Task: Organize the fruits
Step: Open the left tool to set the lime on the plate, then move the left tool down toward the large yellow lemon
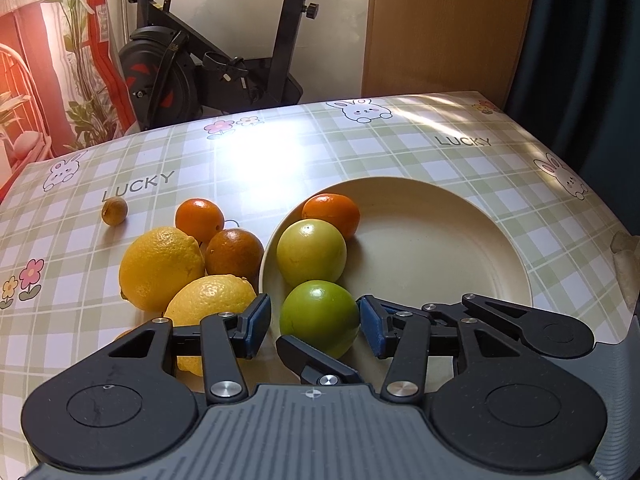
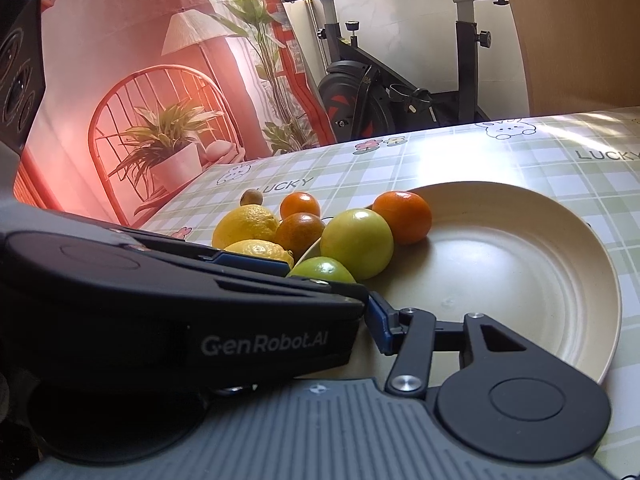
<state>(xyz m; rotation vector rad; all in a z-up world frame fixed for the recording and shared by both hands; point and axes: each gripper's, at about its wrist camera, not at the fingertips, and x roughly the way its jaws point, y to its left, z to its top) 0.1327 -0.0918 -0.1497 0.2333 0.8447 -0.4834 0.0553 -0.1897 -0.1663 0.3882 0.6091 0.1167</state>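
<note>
While lemons [image 1: 160,268] wait on the tablecloth [image 1: 120,152] at left, the left gripper [image 1: 314,326] brackets the green lime [image 1: 320,316] at the plate [image 1: 440,240] rim, jaws narrowly apart and unclamped. The right gripper [image 2: 374,316] is half hidden, its opening unclear. Apparent step: lime delivered. Next: withdraw without nudging it, then fetch a lemon.

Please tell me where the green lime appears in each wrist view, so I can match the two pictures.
Left wrist view: the green lime sits low in the centre, on the near left rim of the cream plate.
Right wrist view: the green lime is left of centre, half hidden behind a black claw.
Shared landmark: the yellow-green fruit just behind it.
</note>
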